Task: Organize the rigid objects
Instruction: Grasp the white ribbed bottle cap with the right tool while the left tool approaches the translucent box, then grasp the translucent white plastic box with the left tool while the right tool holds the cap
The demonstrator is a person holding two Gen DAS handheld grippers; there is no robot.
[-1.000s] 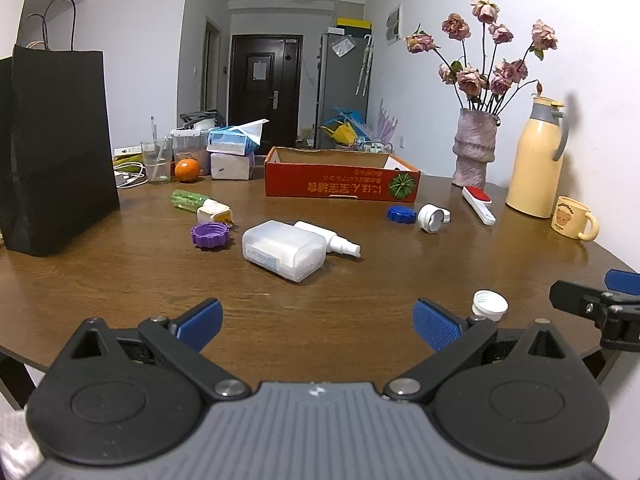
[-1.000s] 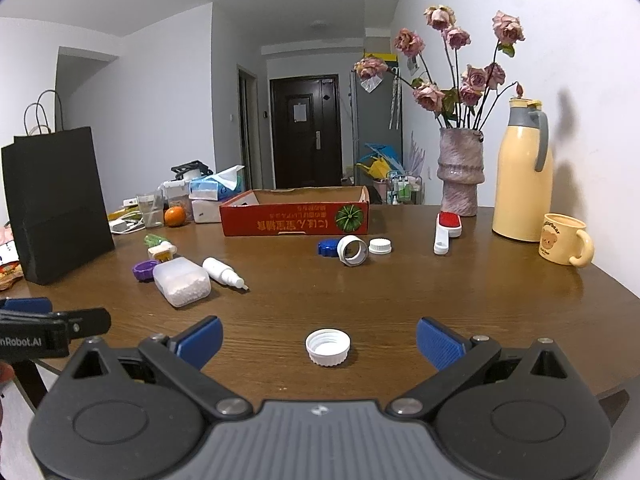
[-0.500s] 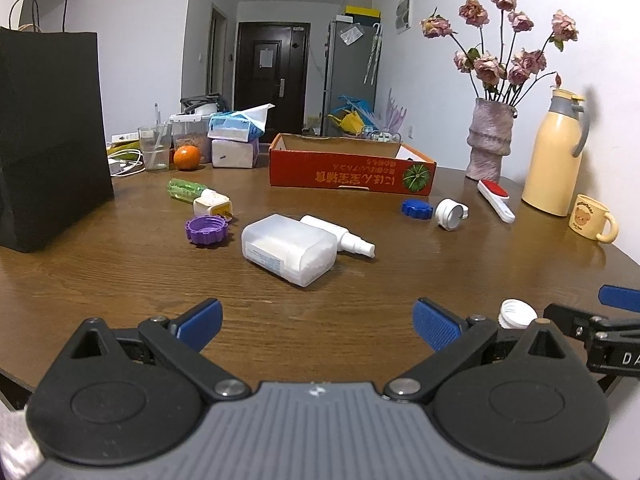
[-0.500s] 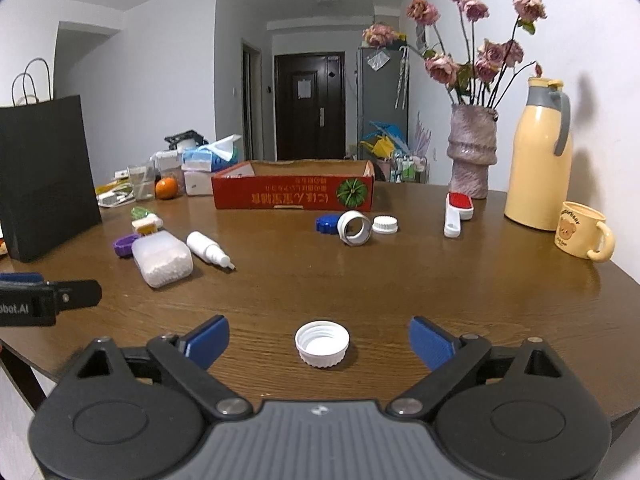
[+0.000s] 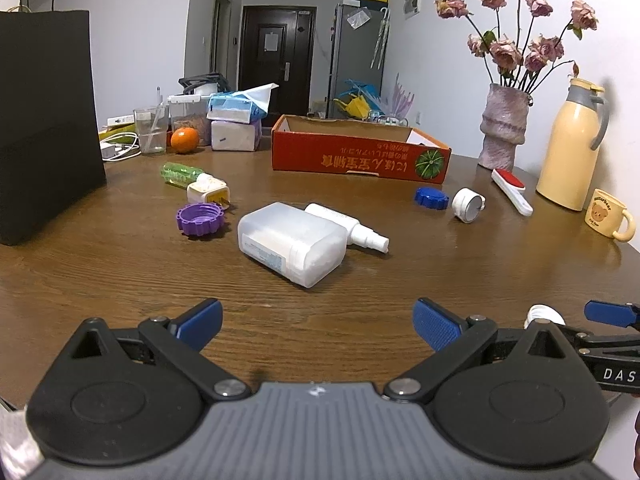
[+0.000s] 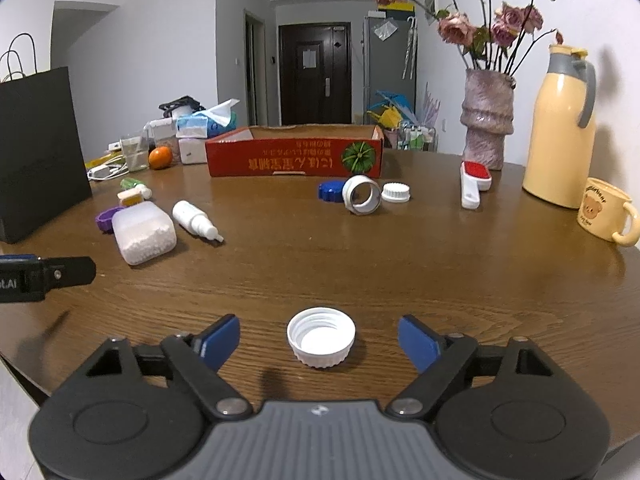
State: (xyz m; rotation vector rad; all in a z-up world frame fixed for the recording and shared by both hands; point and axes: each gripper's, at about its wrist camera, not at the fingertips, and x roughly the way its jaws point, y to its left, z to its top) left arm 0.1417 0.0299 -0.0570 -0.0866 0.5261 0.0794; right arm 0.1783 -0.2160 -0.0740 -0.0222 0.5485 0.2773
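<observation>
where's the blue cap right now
In the right wrist view the blue cap lies far back on the table, just in front of the red cardboard box, touching the left side of the tipped white ring-shaped lid.

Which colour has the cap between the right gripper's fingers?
White: the cap shows best in the right wrist view.

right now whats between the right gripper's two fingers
In the right wrist view the white cap sits open side up on the table between the closing fingers of the right gripper; neither pad touches it yet.
</observation>
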